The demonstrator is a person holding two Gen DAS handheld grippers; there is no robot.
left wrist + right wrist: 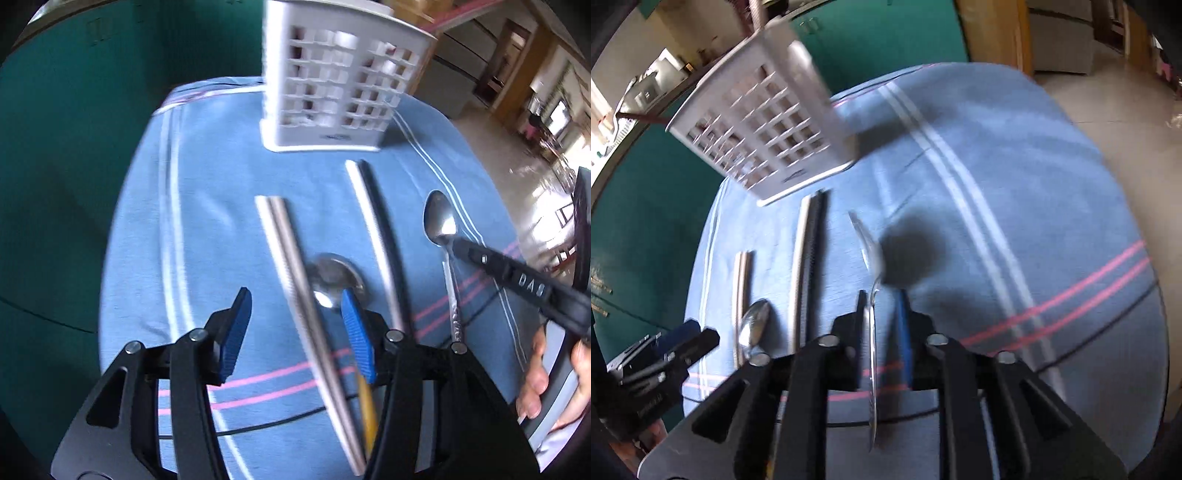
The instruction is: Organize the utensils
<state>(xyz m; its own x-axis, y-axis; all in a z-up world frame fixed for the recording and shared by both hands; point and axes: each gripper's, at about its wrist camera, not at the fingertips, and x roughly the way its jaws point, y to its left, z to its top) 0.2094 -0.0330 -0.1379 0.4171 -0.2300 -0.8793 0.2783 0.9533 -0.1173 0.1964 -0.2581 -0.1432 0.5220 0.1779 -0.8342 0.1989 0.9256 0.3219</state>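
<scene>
Steel flashes between the narrow jaws of the right gripper (882,325), which is clamped on a slim spoon (873,332) and seems to have it lifted just clear of the cloth, so the step in hand looks like carrying it to the white slotted caddy (332,85) standing at the far edge. Next it must go upright over the caddy's open top (not visible from here). The left gripper (295,332) hangs open above paired chopsticks (288,251) and a second spoon (332,280). Blue striped tablecloth (1015,184), green wall, tiled floor beyond.
</scene>
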